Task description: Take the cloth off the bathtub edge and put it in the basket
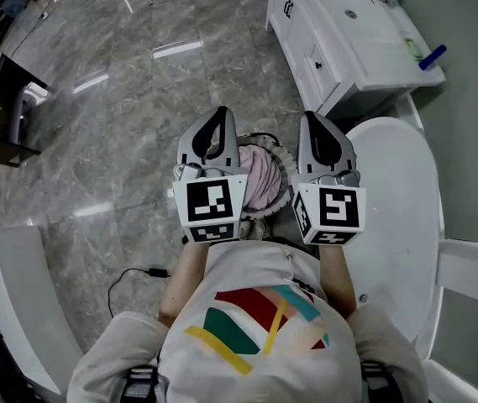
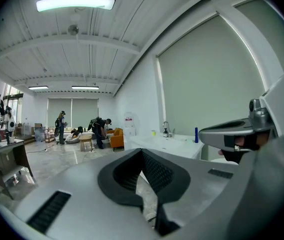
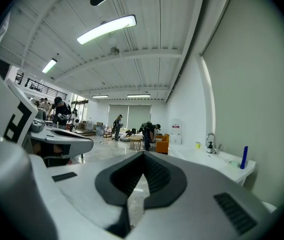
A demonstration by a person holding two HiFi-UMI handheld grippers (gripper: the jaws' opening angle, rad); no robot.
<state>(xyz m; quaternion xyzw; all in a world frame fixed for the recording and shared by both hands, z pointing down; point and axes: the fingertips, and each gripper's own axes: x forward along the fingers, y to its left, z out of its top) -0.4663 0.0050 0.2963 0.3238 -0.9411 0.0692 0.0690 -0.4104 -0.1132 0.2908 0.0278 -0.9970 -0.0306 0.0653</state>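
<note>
Marble floor [image 1: 138, 99] carries the basket [image 1: 284, 190] of crumpled pink cloth [image 1: 260, 179] (left hand-held gripper [image 1: 220, 116] and right hand-held gripper [image 1: 315, 118] closed, empty).

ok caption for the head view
Left gripper and right gripper shut, cloth in basket between them, bathtub at right

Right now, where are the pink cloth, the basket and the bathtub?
pink cloth [image 1: 262, 181]: head view, middle of the bundle lying in the basket.
basket [image 1: 284, 168]: head view, on its right rim.
bathtub [image 1: 400, 225]: head view, on its bare white inside.
</note>
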